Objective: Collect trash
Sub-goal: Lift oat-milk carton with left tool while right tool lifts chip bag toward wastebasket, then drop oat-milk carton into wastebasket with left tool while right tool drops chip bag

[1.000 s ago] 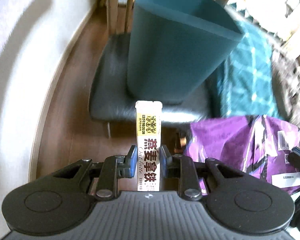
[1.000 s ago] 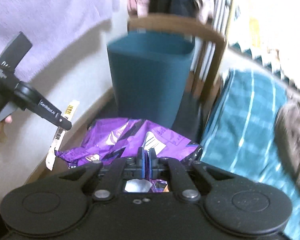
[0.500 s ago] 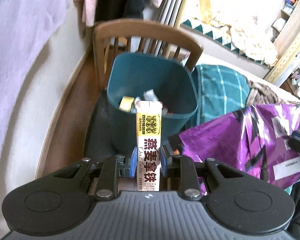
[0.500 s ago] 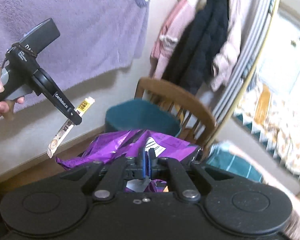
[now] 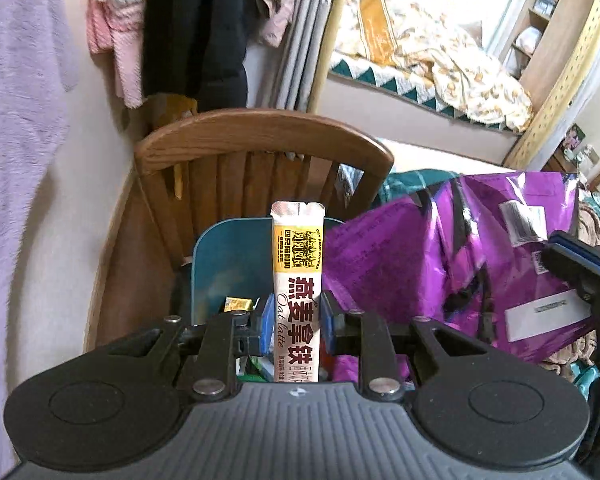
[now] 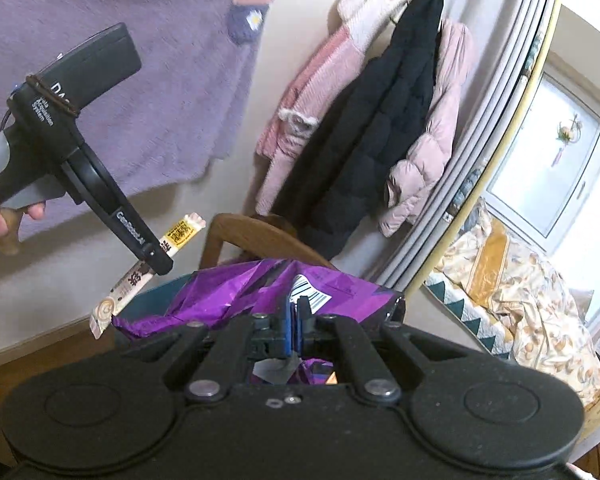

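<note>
Blue rubber pads of the left tool are pinching a slim oat latte sachet upright, while the right tool is clamping shut on a crumpled purple foil bag that is fanning out beyond its tips. The teal bin is sitting on the wooden chair at twelve o'clock from the left tool, with the bag crowding in from three o'clock. To drop cleanly, each tool should be centring over the bin's mouth before opening, sachet first, with the bulky bag kept clear of the rim.
</note>
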The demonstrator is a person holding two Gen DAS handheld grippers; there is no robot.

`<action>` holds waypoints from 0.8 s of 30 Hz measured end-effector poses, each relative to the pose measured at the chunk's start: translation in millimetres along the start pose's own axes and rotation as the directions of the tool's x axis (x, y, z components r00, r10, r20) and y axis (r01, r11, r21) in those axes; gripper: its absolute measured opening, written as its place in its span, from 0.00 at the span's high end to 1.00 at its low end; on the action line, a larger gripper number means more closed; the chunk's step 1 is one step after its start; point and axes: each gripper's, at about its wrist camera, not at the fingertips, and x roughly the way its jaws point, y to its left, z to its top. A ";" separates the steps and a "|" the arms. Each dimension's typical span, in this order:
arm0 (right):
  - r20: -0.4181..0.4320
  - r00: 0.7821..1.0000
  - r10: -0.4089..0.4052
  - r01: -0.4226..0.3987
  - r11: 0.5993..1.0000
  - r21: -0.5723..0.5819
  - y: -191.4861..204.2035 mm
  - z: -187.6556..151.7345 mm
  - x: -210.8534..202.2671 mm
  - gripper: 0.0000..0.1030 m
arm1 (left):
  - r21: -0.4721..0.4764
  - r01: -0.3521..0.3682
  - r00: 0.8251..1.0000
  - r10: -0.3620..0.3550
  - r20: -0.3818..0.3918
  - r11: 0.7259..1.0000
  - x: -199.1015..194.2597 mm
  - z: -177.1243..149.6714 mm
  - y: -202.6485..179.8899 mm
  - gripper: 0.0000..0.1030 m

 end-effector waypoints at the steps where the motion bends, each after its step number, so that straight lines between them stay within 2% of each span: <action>1: -0.013 1.000 -0.008 0.008 1.000 -0.008 1.7 1.6 13.4 0.98 | 0.017 0.004 1.000 -0.004 -0.015 1.000 12.1 5.9 2.4 0.77; 7: -0.115 0.993 -0.014 0.015 1.000 0.012 16.8 -0.2 84.4 0.98 | 0.075 0.028 0.994 -0.020 -0.108 0.997 72.2 20.2 14.2 0.77; 11: -0.166 0.986 -0.010 0.015 1.000 0.024 29.2 -6.1 120.0 0.98 | 0.108 0.032 0.986 -0.014 -0.166 0.994 103.9 13.6 22.5 0.77; 14: -0.210 0.977 0.027 -0.017 0.999 0.048 41.1 -8.6 136.2 0.98 | 0.116 0.039 0.978 -0.014 -0.207 0.992 125.5 7.8 30.3 0.77; 17: -0.240 0.969 0.061 -0.058 0.998 0.019 62.7 -13.6 143.0 0.98 | 0.117 0.052 0.970 -0.023 -0.241 0.992 140.8 0.1 37.8 0.77; 24: -0.341 0.930 0.137 -0.114 0.990 0.084 92.7 -39.6 167.5 0.98 | 0.175 0.075 0.953 -0.018 -0.304 0.982 170.1 -17.5 39.2 0.77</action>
